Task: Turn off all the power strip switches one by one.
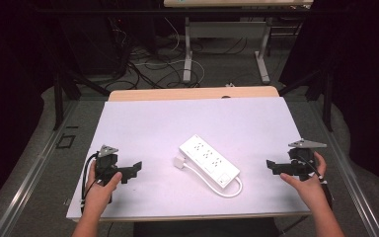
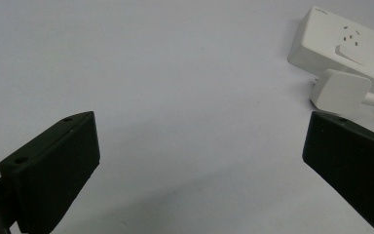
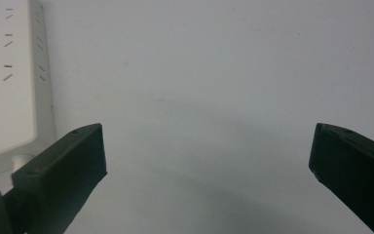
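We've got a white power strip point(image 1: 209, 159) lying diagonally near the middle of the white table point(image 1: 143, 123) in the high view, its cord point(image 1: 231, 190) looping off the lower end and its white plug point(image 1: 179, 162) resting just beside it on the left. Our left gripper point(image 1: 133, 170) sits lower left of the frame, jaws spread wide with nothing between them. Our right gripper point(image 1: 272, 166) is at the lower right, also wide open and holding nothing. Both are well apart from the strip.
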`<state>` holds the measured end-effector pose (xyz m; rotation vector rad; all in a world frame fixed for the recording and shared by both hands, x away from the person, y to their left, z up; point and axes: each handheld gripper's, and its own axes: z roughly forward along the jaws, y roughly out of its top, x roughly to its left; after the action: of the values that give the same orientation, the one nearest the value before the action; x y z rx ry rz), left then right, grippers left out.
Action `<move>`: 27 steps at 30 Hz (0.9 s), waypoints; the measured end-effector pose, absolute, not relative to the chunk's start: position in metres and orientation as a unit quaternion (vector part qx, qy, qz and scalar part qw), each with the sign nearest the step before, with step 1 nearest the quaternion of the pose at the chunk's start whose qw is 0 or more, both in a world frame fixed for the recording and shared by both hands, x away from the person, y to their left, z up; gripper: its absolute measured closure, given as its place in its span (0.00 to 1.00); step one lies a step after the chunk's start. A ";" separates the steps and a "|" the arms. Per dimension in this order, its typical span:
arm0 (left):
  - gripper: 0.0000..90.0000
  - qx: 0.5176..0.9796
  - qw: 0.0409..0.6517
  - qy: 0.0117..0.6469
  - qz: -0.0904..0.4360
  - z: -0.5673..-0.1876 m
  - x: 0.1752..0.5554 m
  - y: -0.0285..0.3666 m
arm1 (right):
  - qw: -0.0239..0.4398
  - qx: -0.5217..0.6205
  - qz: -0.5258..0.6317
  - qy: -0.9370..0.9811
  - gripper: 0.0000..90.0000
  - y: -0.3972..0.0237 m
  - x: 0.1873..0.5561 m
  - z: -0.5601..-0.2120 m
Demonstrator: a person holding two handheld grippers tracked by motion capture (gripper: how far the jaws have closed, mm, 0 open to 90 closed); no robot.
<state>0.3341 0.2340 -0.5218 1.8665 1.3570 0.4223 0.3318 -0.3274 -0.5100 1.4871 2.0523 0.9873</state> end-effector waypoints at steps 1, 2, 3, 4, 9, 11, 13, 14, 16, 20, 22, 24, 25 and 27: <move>0.00 0.733 0.386 0.534 0.167 -0.521 0.334 0.233 | 0.209 0.535 0.355 0.738 0.00 -0.327 0.332 -0.510; 0.00 0.732 0.386 0.536 0.165 -0.521 0.334 0.233 | 0.208 0.529 0.360 0.740 0.00 -0.325 0.331 -0.508; 0.00 0.733 0.382 0.538 0.164 -0.520 0.335 0.232 | 0.208 0.529 0.360 0.740 0.00 -0.325 0.331 -0.508; 0.00 0.732 0.380 0.542 0.163 -0.518 0.335 0.231 | 0.209 0.523 0.360 0.744 0.00 -0.322 0.330 -0.507; 0.00 0.733 0.391 0.532 0.163 -0.512 0.331 0.224 | 0.209 0.507 0.353 0.759 0.00 -0.312 0.330 -0.506; 0.00 0.734 0.392 0.531 0.160 -0.512 0.330 0.222 | 0.228 0.501 0.344 0.761 0.02 -0.306 0.327 -0.504; 0.00 0.739 0.386 0.528 0.161 -0.511 0.330 0.222 | 0.229 0.499 0.347 0.761 0.03 -0.300 0.326 -0.502; 0.00 0.738 0.387 0.529 0.161 -0.511 0.330 0.222 | 0.227 0.498 0.349 0.761 0.03 -0.298 0.325 -0.501; 0.00 0.735 0.395 0.528 0.158 -0.511 0.329 0.219 | 0.218 0.498 0.355 0.760 0.03 -0.294 0.324 -0.499; 0.00 0.742 0.393 0.518 0.167 -0.508 0.327 0.217 | 0.208 0.495 0.363 0.761 0.04 -0.285 0.323 -0.497; 0.00 0.741 0.393 0.517 0.169 -0.508 0.327 0.216 | 0.206 0.490 0.365 0.764 0.11 -0.281 0.322 -0.497; 0.00 0.741 0.395 0.516 0.169 -0.507 0.327 0.216 | 0.204 0.480 0.369 0.770 0.16 -0.277 0.322 -0.496; 0.00 0.743 0.393 0.516 0.164 -0.506 0.326 0.216 | 0.204 0.480 0.369 0.770 0.16 -0.277 0.322 -0.496; 0.00 0.741 0.395 0.516 0.170 -0.506 0.326 0.214 | 0.206 0.467 0.368 0.777 0.18 -0.270 0.320 -0.494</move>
<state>0.3259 0.2143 -0.5063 1.8779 1.3086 0.4307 0.3202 -0.2697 -0.4942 1.3017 2.1640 1.0263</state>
